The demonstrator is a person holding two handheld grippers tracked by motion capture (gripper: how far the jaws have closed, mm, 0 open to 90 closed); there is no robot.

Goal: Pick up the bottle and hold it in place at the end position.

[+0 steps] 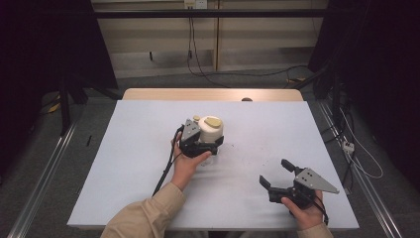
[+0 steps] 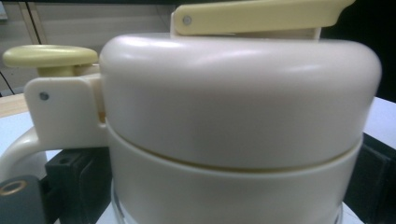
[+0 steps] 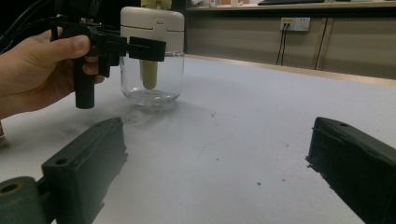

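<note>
Jar (image 1: 210,133) stands mid-table, nearer the far edge: glass base, cream plastic lid; fragile, slippery, fairly light. Left gripper (image 1: 210,147) straddles the lid collar, jaws seemingly clamped on it. Right gripper (image 1: 276,173) waits near the front-right corner, jaws apart.

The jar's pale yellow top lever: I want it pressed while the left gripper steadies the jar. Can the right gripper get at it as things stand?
Probably yes. The right gripper is open and apart from the jar; bare cloth lies between. The left gripper sits below the lever.
</note>
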